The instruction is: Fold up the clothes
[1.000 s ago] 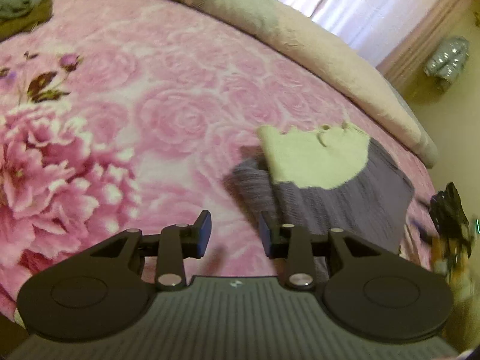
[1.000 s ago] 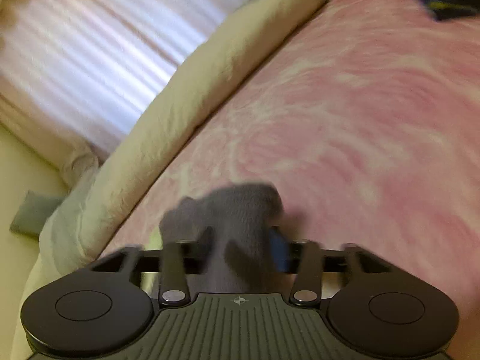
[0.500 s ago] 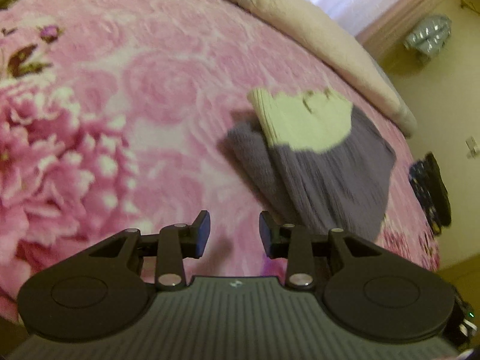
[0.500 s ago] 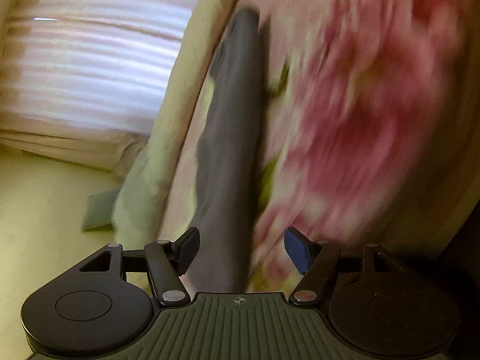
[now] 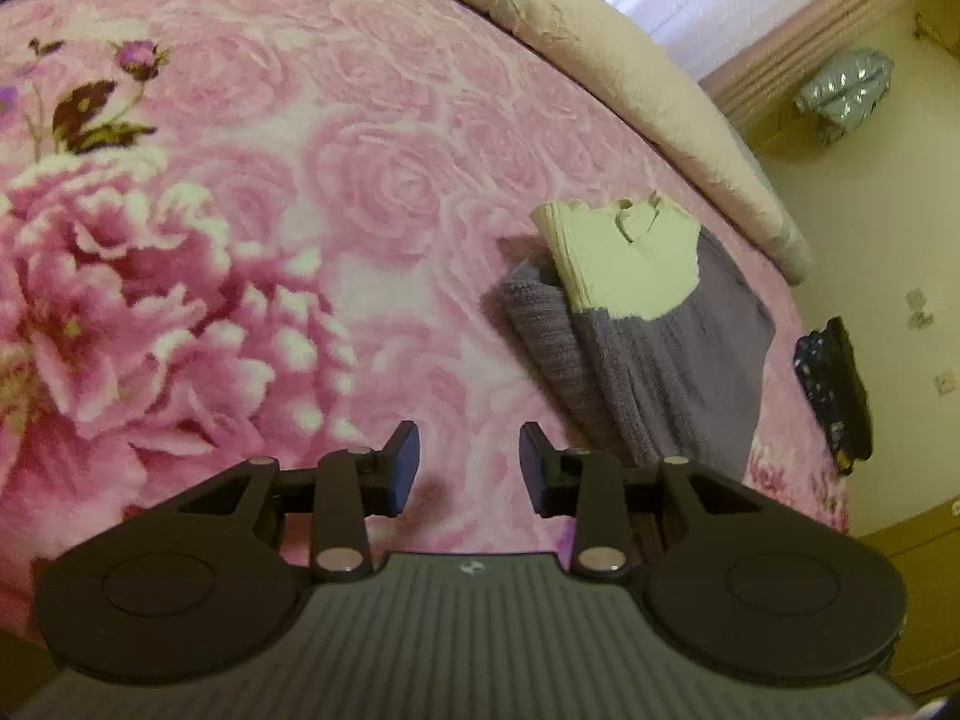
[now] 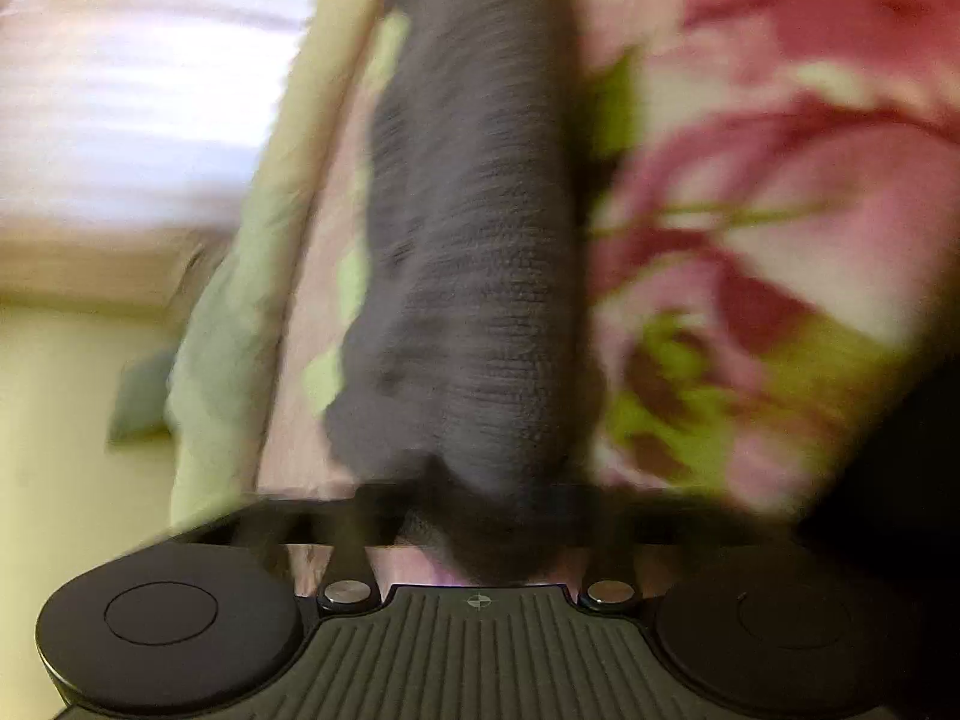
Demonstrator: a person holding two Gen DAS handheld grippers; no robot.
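Two grippers work over a pink rose blanket (image 5: 372,192). Left gripper (image 5: 468,468) tilts down toward the bed, its jaws partly apart with only blanket between them. A purple knit (image 5: 672,372), folded with a pale yellow panel (image 5: 624,264) on top, lies just ahead and to the right of those jaws, untouched. A cream quilt (image 5: 660,78) edges the bed beyond it.

Right gripper (image 6: 480,516) points along the bed, its view heavily blurred; its jaws are closing with a bunched end of the knit (image 6: 474,240) between them, the cloth stretching away ahead of them.

Half a second ago the right jaws stood wide around the cloth; now they have drawn in on it. From the left view the knit sits much as before, slightly farther right.
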